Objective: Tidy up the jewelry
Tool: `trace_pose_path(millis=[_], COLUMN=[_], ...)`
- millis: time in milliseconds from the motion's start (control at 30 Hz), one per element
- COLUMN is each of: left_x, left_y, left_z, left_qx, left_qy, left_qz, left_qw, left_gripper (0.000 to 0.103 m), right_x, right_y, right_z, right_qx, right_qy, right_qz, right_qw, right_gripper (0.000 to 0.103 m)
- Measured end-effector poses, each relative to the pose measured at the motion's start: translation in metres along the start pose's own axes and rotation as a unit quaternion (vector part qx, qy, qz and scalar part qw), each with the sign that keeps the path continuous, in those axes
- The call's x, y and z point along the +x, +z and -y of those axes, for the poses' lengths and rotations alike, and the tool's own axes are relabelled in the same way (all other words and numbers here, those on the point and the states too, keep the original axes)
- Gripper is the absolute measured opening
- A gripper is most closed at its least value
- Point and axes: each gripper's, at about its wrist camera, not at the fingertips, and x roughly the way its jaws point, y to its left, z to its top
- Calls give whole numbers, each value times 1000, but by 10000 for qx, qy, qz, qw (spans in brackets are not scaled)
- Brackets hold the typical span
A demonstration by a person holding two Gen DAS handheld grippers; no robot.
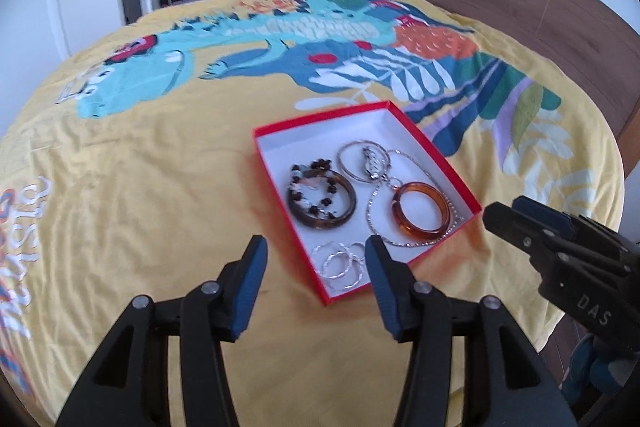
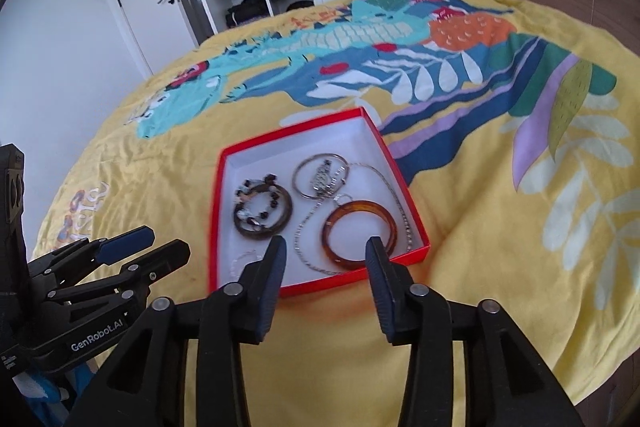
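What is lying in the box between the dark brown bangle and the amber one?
A thin silver chain runs between the dark bangle and amber bangle, clearest in the right wrist view.

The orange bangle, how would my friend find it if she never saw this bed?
Look on the yellow bedspread for the red box with the white inside. The orange bangle lies in the near corner on the right-hand side, over a thin silver chain. It is see-through amber, while the other thick bangle is dark brown with beads.
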Motion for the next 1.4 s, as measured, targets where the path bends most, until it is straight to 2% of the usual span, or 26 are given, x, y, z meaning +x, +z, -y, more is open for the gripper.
trace_pose_path(millis=[267,500,867,1400], left_x=[-81,-143,-215,-256], left_y=[-26,-63,-115,-148], left_z=[-39,-69,-103,-109], left_qx=[-379,-565,-853,-947], left_qy=[810,1381,1553,1509], left_qz=[420,750,1105,1284], left_qw=[9951,9859,9780,9756], left_gripper=[49,49,49,56], right_x=[-58,-98,-136,-163], right_y=[-16,-41,-79,-115], right_z=[-54,-89,-131,-143], right_qx=[-351,-597,-1057,-1273], right_qy=[162,322,518,490], right_qz=[369,564,646,661], right_qw=[9986,9961,9909,9884], right_gripper=[60,61,64,69])
